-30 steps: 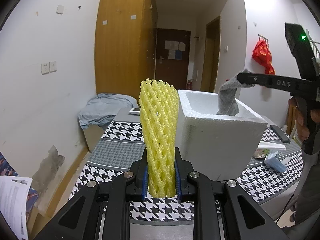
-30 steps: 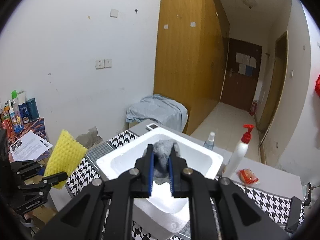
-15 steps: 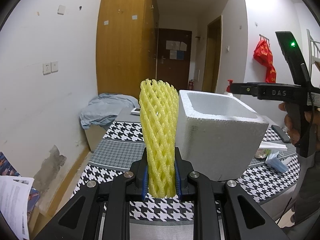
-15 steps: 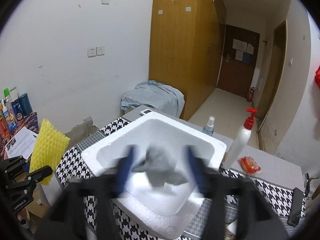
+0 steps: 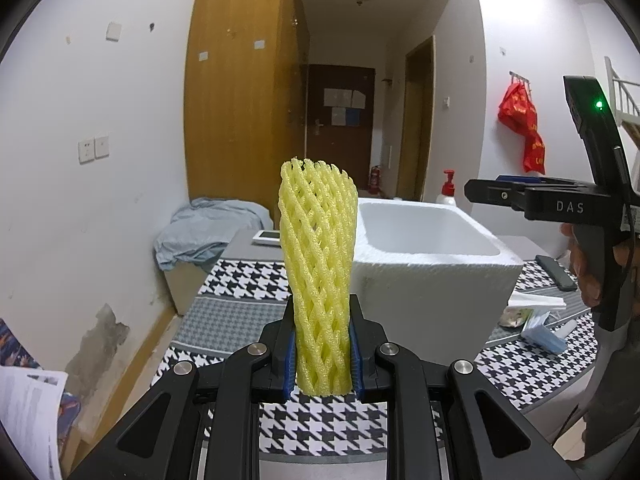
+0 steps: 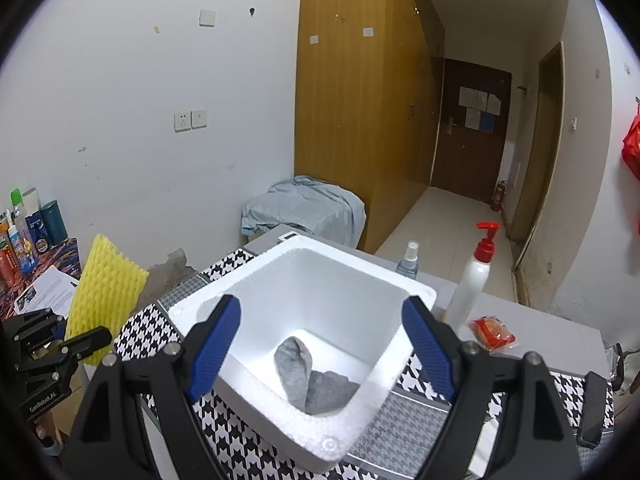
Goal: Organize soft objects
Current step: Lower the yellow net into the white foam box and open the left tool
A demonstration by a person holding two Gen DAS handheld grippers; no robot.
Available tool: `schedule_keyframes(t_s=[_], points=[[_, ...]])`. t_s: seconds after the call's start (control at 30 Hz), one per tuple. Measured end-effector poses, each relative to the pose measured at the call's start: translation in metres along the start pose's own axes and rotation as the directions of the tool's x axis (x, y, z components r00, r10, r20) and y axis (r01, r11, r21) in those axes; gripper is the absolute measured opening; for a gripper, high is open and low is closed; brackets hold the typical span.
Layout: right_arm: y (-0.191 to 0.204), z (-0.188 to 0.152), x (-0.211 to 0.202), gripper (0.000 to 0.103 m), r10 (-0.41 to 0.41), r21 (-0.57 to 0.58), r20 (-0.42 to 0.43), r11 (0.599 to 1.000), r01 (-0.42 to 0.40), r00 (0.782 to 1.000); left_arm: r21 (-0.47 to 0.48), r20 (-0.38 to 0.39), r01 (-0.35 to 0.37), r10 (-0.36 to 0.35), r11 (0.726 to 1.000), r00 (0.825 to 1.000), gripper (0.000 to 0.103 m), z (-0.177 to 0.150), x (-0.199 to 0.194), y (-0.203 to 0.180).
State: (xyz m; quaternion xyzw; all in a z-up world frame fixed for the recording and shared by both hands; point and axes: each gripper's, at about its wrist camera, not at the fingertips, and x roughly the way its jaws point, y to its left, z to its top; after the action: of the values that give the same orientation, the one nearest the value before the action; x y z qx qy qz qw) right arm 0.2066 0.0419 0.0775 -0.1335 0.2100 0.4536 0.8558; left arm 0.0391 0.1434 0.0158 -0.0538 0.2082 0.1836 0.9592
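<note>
My left gripper (image 5: 322, 356) is shut on a yellow foam net sleeve (image 5: 318, 264), which stands upright between its blue pads; the same sleeve (image 6: 106, 292) shows at the left of the right wrist view. A white foam box (image 5: 436, 280) sits on the houndstooth table just right of the sleeve. My right gripper (image 6: 320, 344) hovers above the box (image 6: 280, 280), its jaws wide and still opening with nothing between them. A grey sock (image 6: 310, 380) lies crumpled on the box's floor. From the left wrist view the right gripper (image 5: 496, 194) reaches over the box's rim.
A white pump bottle (image 6: 474, 280), a small spray bottle (image 6: 408, 266) and a red packet (image 6: 492, 330) stand behind the box. A remote (image 5: 556, 276) and wrapped items (image 5: 536, 320) lie right of it. Grey cloth (image 5: 208, 232) covers a low cabinet by the wall.
The right gripper opened and let go of the grey sock, which dropped to the bottom of the foam box. The left gripper and its yellow sleeve stayed put.
</note>
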Motion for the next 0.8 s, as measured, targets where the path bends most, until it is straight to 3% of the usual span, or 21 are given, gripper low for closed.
schedule_keyframes(t_s=[0.17, 0.3, 0.8], points=[[-0.006, -0.002, -0.007, 0.090, -0.014, 0.008, 0.010, 1.000, 0.014, 1.000, 0.014, 0.012, 0.005, -0.006, 1.000, 1.000, 0.022, 0.008, -0.001, -0.005], [-0.012, -0.005, -0.014, 0.103, -0.037, 0.014, 0.018, 0.999, 0.036, 0.999, 0.032, 0.026, 0.010, -0.011, 0.999, 1.000, 0.022, 0.015, -0.003, -0.010], [-0.032, -0.021, -0.037, 0.103, -0.080, 0.035, 0.033, 0.996, 0.079, 0.996, 0.069, 0.050, 0.079, -0.082, 0.995, 0.995, 0.022, 0.044, 0.005, -0.030]])
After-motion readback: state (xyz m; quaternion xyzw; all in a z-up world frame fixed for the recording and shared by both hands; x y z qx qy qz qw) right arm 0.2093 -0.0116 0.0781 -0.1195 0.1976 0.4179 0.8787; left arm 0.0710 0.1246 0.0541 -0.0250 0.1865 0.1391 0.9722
